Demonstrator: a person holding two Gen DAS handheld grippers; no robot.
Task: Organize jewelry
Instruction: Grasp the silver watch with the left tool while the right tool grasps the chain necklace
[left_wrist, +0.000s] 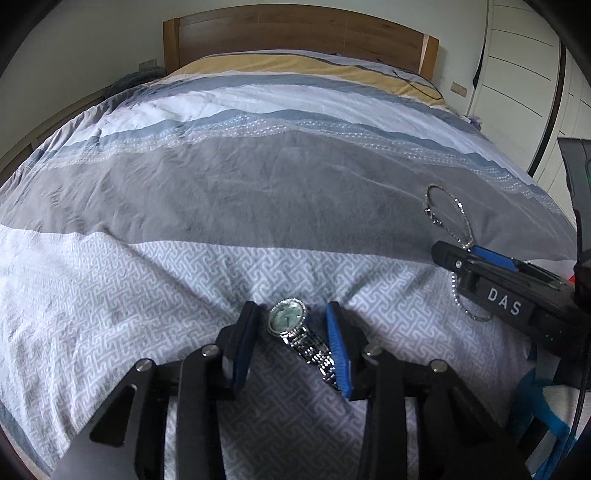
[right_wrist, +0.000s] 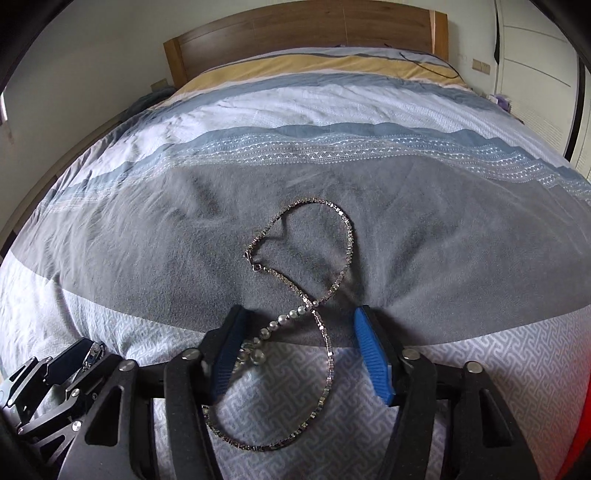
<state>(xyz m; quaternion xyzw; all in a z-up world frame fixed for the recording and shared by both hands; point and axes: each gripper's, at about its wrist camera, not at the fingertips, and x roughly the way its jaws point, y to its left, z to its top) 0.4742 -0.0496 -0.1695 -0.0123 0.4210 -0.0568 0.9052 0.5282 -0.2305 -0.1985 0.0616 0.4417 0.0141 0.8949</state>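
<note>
A silver watch (left_wrist: 288, 318) with a pale green dial lies on the patterned bedspread (left_wrist: 110, 295), its metal band running back along the blue right pad (left_wrist: 338, 347). My left gripper (left_wrist: 292, 312) straddles it, open, with a gap on the left side. A silver chain necklace (right_wrist: 349, 236) with a short run of pearls (right_wrist: 284, 319) lies in a figure-of-eight loop. My right gripper (right_wrist: 301, 314) stands open around its crossing point, the pearls close to the left pad (right_wrist: 225, 354). The left wrist view shows the right gripper (left_wrist: 461, 253) low over the necklace (left_wrist: 460, 206).
Everything rests on a wide bed with a striped grey, blue and white cover (right_wrist: 147, 229) and a wooden headboard (right_wrist: 295, 33). A black cable (right_wrist: 428, 62) lies near the pillows. White wardrobe doors (left_wrist: 524, 74) stand at the right.
</note>
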